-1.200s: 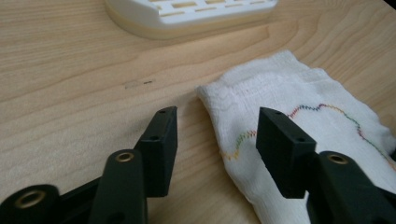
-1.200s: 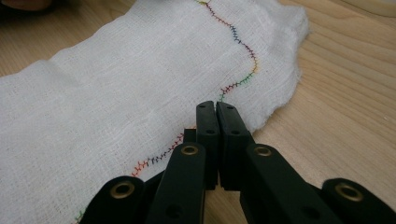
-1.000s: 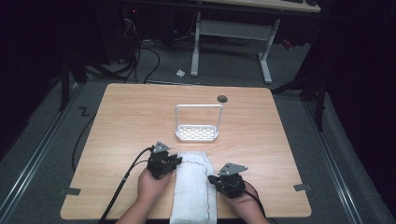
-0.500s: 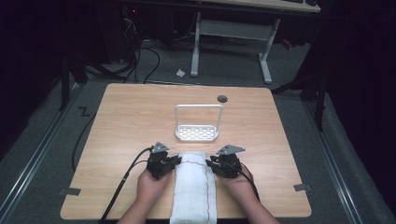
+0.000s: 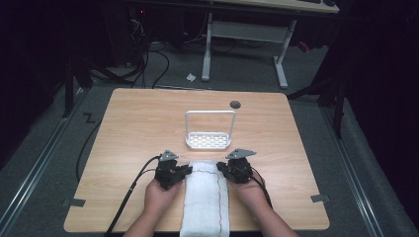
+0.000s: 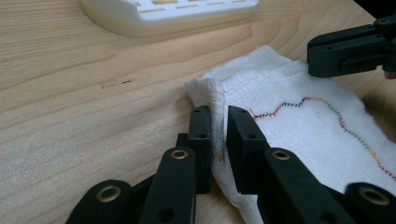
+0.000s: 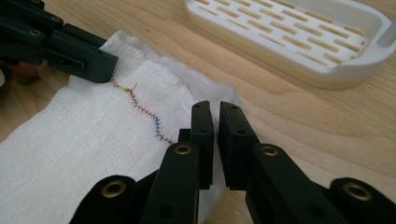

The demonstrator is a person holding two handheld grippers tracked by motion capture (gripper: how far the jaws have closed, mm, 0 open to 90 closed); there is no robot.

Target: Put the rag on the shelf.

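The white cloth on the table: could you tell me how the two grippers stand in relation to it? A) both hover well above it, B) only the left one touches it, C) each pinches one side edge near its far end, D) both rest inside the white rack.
C: the left gripper has its jaws closed on a fold of the white cloth, and the right gripper pinches the opposite edge.
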